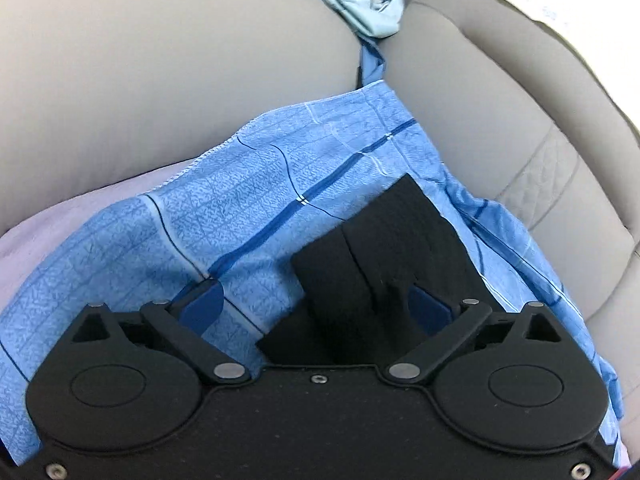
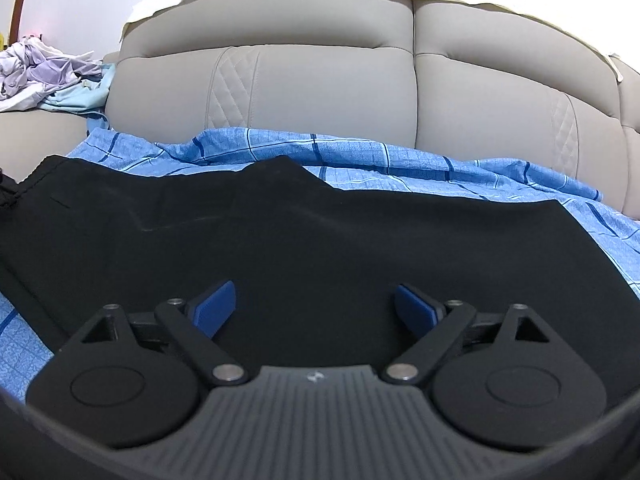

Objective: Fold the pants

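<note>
Black pants point(image 2: 280, 240) lie spread on the blue sheet point(image 2: 400, 160) along the sofa's point(image 2: 320, 80) back edge, both left gripper point(image 1: 316, 308) and right gripper point(image 2: 316, 304) jaws wide and empty, so a shallow pinch could grab the sheet too.

Pants point(image 2: 280, 248): solid black, no pattern. Sheet point(image 1: 248, 200) under them: light blue, mottled, with a check of dark navy lines, wider royal-blue stripes and thin white ones. Sofa point(image 2: 320, 92): plain beige-grey with diamond-quilted strips. Both tools: black bodies, blue pads point(image 2: 214, 308). Clothes pile point(image 2: 44, 72): white, lilac, pale aqua.
</note>
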Motion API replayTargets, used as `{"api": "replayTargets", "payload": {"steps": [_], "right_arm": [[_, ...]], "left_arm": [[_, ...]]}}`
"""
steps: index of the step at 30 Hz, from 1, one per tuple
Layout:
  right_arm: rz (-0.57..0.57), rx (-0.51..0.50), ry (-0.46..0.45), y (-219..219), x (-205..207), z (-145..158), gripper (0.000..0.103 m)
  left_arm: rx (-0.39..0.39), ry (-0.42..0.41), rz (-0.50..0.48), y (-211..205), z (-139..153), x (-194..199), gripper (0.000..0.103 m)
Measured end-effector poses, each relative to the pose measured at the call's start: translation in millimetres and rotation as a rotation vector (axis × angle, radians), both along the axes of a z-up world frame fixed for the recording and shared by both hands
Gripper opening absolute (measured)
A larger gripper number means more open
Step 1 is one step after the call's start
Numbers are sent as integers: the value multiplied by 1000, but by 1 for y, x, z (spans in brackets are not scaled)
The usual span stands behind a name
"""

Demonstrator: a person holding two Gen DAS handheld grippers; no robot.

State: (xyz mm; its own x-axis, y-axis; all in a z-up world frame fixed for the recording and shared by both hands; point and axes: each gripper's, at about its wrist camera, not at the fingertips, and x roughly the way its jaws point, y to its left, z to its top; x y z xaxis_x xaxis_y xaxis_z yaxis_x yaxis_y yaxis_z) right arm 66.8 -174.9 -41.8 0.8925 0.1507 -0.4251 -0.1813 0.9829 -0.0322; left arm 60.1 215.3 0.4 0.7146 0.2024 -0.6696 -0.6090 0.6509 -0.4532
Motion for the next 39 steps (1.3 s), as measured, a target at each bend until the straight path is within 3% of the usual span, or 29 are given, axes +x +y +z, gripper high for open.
{"api": "replayTargets", "payload": {"steps": [6,12,16,21,22,23,24,25,27,30,34,36,39], "right_arm": [[-2,4,-7,0,0,-1,95],[0,10,-7,0,1,-1,96],[2,12,-8,-1,1,-1,96],[2,13,-8,0,1,-2,96],[2,13,-8,0,1,-2,96],[3,14,-7,0,1,-1,96],[4,15,-4,0,1,-1,96],[8,16,0,0,2,0,96],[24,22,13,-3,2,3,96],[44,77,35,-17,2,11,96],[-10,196,26,-58,6,29,96],[-53,245,8,-86,10,40,96],[-114,310,-18,-133,13,54,96]], "left_arm": [[-140,-47,-21,-25,3,-25,97],[-98,-75,3,-35,0,-25,94],[-29,-61,38,-34,2,-10,68],[-15,-123,61,-36,-5,-11,67],[-5,-128,74,-38,-6,-12,60],[10,-119,92,-39,-6,-12,39],[31,-97,113,-41,-4,-11,28],[48,-101,114,-44,-1,-11,20],[93,-126,97,-51,10,-13,17],[253,-192,9,-79,42,-9,15],[395,-298,-179,-138,87,7,15],[448,-351,-291,-177,106,18,15],[439,-384,-485,-236,121,40,15]]}}
